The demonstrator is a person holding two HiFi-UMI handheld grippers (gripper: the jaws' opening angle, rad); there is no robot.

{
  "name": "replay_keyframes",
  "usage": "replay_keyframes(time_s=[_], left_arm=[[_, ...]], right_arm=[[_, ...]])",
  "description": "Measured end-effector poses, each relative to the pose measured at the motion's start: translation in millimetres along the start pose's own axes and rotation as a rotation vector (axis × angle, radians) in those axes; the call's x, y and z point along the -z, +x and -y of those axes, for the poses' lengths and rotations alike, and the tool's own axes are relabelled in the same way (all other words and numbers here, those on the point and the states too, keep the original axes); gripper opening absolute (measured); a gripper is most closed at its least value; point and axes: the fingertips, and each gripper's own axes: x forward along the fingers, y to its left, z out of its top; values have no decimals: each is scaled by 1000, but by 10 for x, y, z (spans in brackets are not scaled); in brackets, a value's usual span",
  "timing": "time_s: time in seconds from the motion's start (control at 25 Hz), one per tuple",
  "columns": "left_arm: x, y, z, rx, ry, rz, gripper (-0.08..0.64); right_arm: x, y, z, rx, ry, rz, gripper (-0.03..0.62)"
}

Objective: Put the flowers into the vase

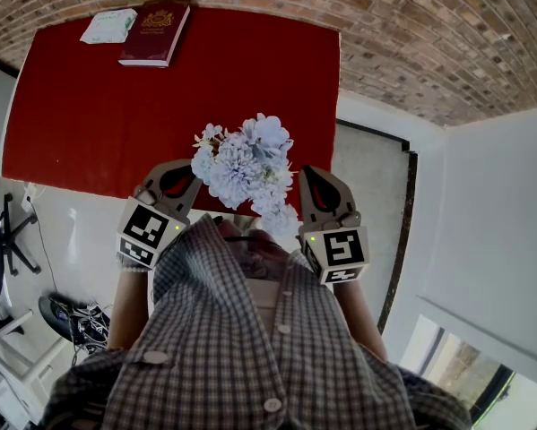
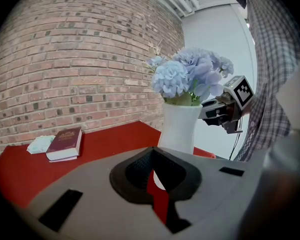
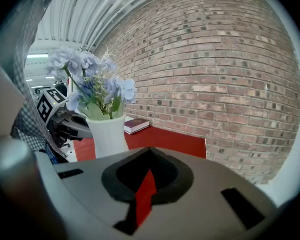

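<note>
Step in hand: insertion judged complete; the flowers (image 1: 246,164) stand stems-down in the white vase (image 2: 180,126), blue heads spreading above its rim; in the head view the blooms hide the vase beneath them.

Location: the vase stands upright on the red table (image 1: 89,124), near the table's near edge, toward its 5 o'clock corner; a book (image 1: 156,32) and a pale packet (image 1: 108,27) lie well apart from it at the table's 11 o'clock corner.

Grippers: the left gripper (image 1: 180,177) sits at 8 o'clock of the blooms, the right gripper (image 1: 311,184) at 4 o'clock; neither touches vase or flowers. Each gripper view shows its jaws brought together to a thin slit, with nothing held between them.

Next move: judged to be a withdrawal only; each gripper should back off toward 6 o'clock, clear of the overhanging heads, without brushing the vase; a knock near the table edge could tip it. If a stem looks tilted, open one pair of jaws and nudge it upright.
</note>
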Motion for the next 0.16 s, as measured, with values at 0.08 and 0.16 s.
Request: replay_keyframes(time_s=[0.08,0.16], left_arm=[[1,0,-1,1,1,-1,8],[1,-2,-2,1,2,-1,8]], right_arm=[[-17,1,-9,-2,-3,4,6],[-18,0,-14,-4,-6,3,6]])
